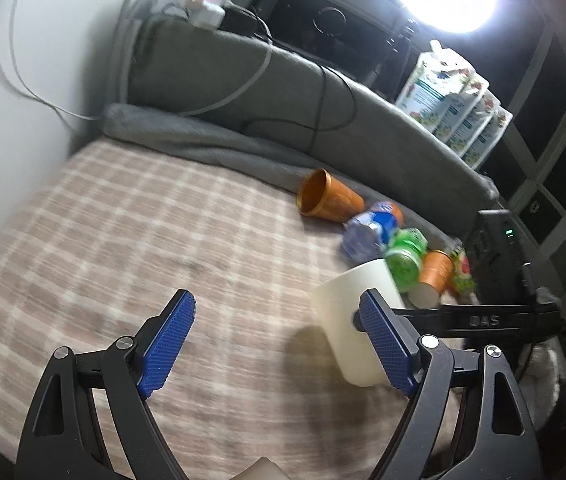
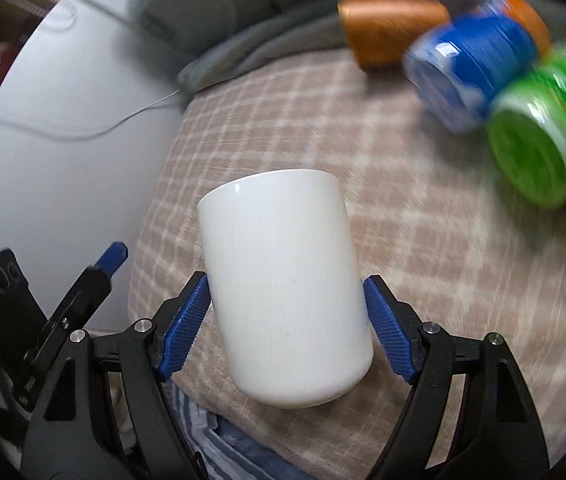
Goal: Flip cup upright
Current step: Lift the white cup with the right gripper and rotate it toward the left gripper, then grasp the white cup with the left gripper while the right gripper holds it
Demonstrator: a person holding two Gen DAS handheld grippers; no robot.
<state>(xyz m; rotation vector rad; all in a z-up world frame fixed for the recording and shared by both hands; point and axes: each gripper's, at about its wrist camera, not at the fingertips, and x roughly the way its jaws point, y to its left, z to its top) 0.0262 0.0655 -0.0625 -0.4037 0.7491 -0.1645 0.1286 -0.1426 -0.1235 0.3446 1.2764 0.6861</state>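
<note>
A white cup (image 2: 287, 288) is held between the blue pads of my right gripper (image 2: 287, 304), tilted, above the checked bed cover (image 2: 403, 240). I cannot tell which end is its mouth. In the left wrist view the same cup (image 1: 347, 320) shows at the right, with the right gripper's black body (image 1: 491, 320) beside it. My left gripper (image 1: 279, 320) is open and empty, its right pad (image 1: 387, 344) in front of the cup, its left pad (image 1: 167, 344) over the bare cover.
An orange cup (image 1: 329, 196) lies on its side near the grey headboard (image 1: 283, 92). Blue (image 1: 371, 228) and green (image 1: 403, 256) cans and another orange cup (image 1: 435, 276) lie beside it. Cartons (image 1: 451, 104) stand on the ledge. Cables hang on the wall at left.
</note>
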